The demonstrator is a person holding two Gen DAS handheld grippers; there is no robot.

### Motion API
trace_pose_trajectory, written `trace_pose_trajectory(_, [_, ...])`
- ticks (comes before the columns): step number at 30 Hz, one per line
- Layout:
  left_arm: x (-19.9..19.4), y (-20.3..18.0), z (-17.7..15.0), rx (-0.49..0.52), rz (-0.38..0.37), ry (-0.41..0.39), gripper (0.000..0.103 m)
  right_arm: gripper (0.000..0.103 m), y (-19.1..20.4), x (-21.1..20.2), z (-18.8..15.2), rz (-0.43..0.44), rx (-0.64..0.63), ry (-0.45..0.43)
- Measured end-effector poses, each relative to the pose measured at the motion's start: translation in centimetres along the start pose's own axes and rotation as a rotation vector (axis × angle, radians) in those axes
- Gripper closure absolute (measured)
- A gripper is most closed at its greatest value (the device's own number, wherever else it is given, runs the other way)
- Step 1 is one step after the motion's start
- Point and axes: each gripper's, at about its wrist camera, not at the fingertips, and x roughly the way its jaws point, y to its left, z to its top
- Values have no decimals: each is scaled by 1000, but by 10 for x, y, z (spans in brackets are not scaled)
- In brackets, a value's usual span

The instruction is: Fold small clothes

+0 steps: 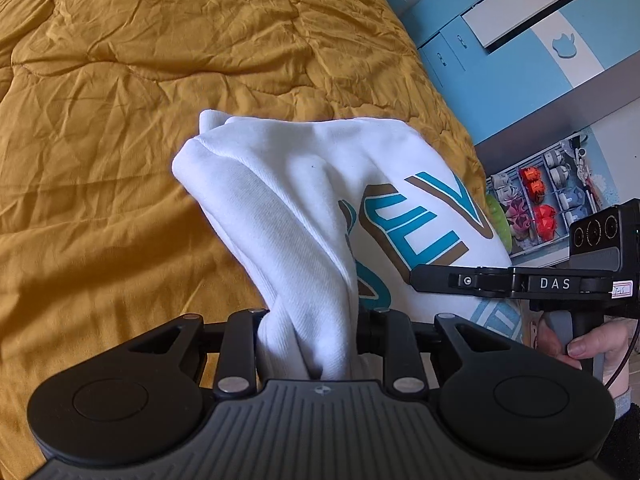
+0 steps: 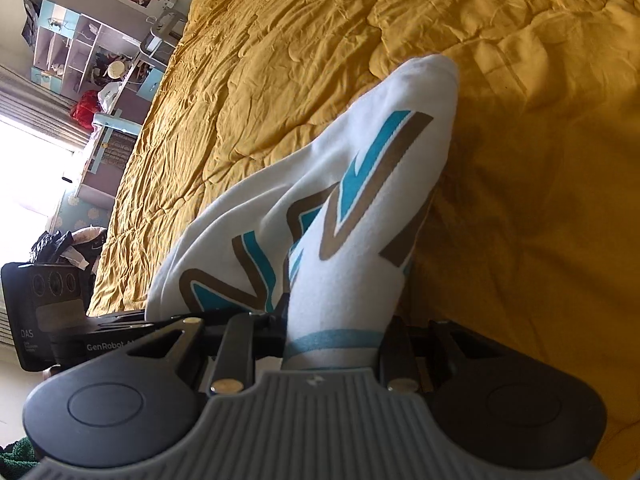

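The left tool (image 1: 308, 344) and right tool (image 2: 332, 340) each clamp bunched cloth of a white garment (image 1: 320, 200), held above the mustard bedspread (image 1: 120, 120) near its edge. Its teal-and-brown print reads "SEV"; the tool housings read "DAS" and "GenRobot".

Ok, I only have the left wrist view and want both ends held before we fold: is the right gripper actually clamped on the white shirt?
Observer: Yes. In the right wrist view the white shirt runs down between the fingers of the right gripper, bunched there.
Operator: Which part is pinched?
Observer: A part with a teal band printed across it.
Operator: What's off to the left in that view?
Observer: A bright window, with open shelving above it in the picture.
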Motion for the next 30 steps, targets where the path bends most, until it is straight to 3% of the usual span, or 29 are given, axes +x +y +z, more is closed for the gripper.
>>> trace_pose_trajectory(3, [11,9,-5,-16,13,8,74,83,-18,22,-4,-3,22,37])
trace_pose_trajectory(8, [10,22,-8,-50,-24,17,67,74,-48,26,-9,96,104,38])
trace_pose_trajectory(14, [2,34,-8,-68,-26,21,52,67,-54,15,-16,79,140,24])
trace_pose_trajectory(21, [-21,29,-8,-5,94,-14,43,52,-29,-9,-21,-152,53,19])
trace_pose_trajectory(27, [-51,8,-17,115,232,-124,45,41,-4,-18,-29,-371,-29,13])
trace_pose_trajectory(30, [-65,-1,-20,163,306,-188,49,41,13,-20,-36,-481,-58,-3])
